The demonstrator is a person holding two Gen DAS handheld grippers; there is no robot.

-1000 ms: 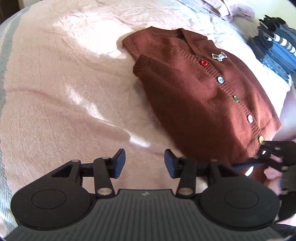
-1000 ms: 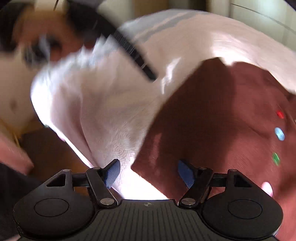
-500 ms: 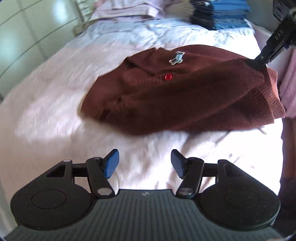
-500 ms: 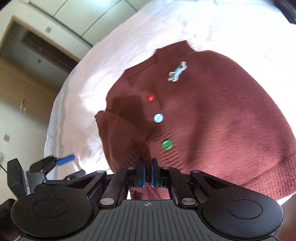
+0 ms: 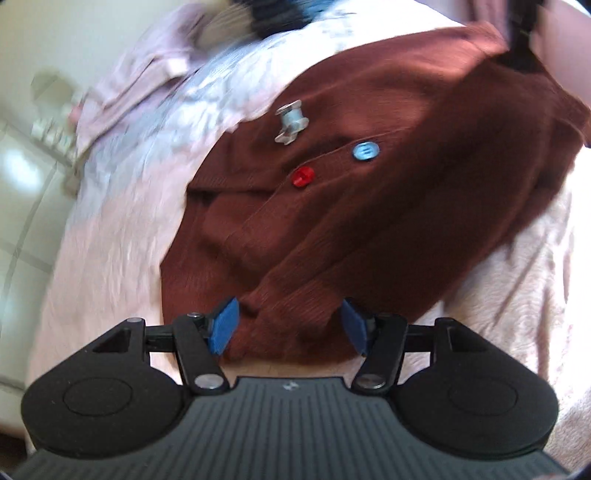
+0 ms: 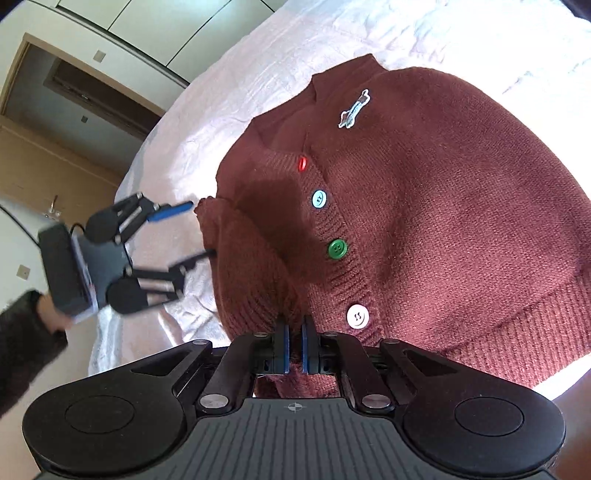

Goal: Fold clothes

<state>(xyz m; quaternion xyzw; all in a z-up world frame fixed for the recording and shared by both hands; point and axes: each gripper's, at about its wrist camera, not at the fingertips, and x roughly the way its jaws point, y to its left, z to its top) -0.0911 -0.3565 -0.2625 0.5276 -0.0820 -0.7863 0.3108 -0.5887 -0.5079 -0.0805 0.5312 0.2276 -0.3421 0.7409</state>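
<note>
A brown knitted cardigan (image 6: 424,206) with coloured buttons and a small dog patch lies on a pale pink bed (image 6: 258,66). My right gripper (image 6: 293,347) is shut on the cardigan's bottom hem next to the white button. My left gripper (image 5: 288,326) is open, its blue pads on either side of a folded edge of the cardigan (image 5: 369,206). In the right wrist view the left gripper (image 6: 192,230) shows open at the cardigan's left side, by the folded sleeve.
Folded pale pink clothes (image 5: 140,74) and a dark blue stack (image 5: 280,11) lie at the far end of the bed. Wardrobe doors (image 6: 155,26) and a wooden door frame (image 6: 22,122) stand beyond the bed.
My left gripper has moved forward to the cardigan, whose edge now lies between its open pads. My right gripper, open a second ago, closed on the hem and keeps its hold.
</note>
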